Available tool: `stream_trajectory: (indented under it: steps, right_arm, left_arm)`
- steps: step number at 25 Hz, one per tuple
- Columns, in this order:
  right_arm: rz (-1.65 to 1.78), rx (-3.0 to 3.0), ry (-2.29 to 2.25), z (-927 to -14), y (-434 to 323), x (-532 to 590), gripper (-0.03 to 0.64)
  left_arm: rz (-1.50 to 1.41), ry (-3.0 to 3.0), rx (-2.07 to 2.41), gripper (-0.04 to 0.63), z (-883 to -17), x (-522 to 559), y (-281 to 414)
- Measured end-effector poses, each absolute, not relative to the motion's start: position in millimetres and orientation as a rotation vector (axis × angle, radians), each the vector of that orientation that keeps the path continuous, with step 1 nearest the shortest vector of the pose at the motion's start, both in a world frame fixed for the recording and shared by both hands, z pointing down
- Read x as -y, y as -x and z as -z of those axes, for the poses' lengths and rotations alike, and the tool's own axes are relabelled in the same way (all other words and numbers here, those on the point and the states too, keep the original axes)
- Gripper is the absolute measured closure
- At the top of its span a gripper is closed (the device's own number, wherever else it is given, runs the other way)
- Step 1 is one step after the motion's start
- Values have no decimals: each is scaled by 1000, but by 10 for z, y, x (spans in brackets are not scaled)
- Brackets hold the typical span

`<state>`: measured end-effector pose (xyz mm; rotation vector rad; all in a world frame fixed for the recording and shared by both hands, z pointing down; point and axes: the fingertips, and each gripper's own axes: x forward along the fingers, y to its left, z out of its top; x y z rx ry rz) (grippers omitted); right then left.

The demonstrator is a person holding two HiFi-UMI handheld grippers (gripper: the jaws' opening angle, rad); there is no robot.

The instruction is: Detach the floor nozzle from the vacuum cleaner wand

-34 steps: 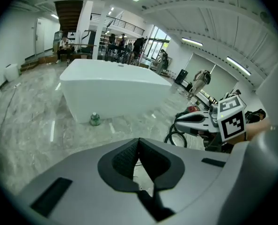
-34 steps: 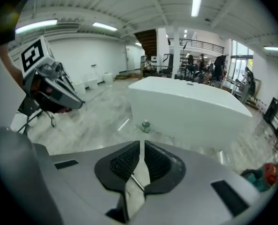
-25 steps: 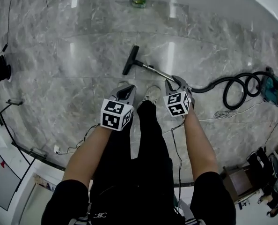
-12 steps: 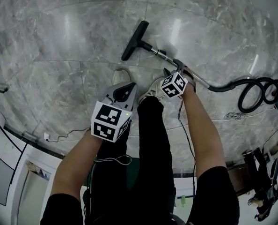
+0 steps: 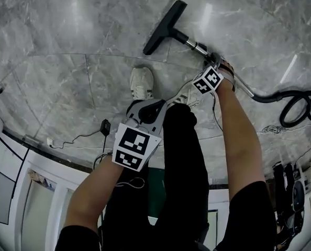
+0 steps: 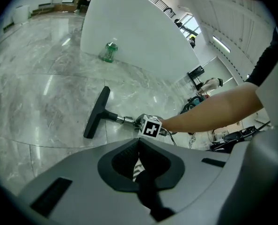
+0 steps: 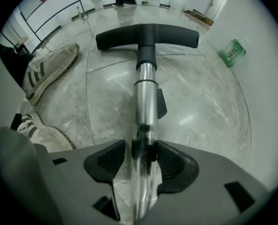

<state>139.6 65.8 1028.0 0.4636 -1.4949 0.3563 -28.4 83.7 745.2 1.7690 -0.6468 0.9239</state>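
floor nozzle, stiff black plastic and probably light, lies flat on the marble floor, joined to the slick metal wand; its neck looks the best hold. right gripper points down, jaws just opened, straddling the wand unclamped. left gripper, closed and empty, hangs tilted downward.

Large office-like lobby or hall, polished grey marble floor, tall white curved wall at the far side, white-framed partitions near left, loose cable by the floor's edge, green bottle standing by the wall
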Motion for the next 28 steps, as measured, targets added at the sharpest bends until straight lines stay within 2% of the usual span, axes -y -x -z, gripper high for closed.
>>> stream_trajectory:
  steps: [1, 3, 11, 14, 16, 22, 28]
  right_arm:
    - [-366, 1491, -457, -10294, -1405, -676, 388]
    - [-407, 1475, -433, -10286, -1410, -701, 433]
    - [-464, 1595, -347, -9761, -1199, -723, 436]
    - [-500, 1702, -319, -9342, -1039, -640, 439]
    - [-524, 1777, -309, -8985, -914, -563, 440]
    - [-494, 1871, -344, -7944, -572, -463, 445]
    - [-497, 1997, -297, -7052, -93, -683, 447]
  left_arm:
    - [-920, -1757, 647, 586, -7471, -875, 277]
    - [-903, -1728, 670, 586, -7483, -875, 268]
    - [-642, -1633, 805, 573, -7251, -425, 150]
    - [-516, -1554, 812, 370, -7179, -350, 31]
    - [-396, -1458, 832, 322, -7153, -295, 4]
    - [-218, -1277, 1008, 288, -7018, -82, 340]
    - [-291, -1486, 1184, 285, -6539, 157, 791]
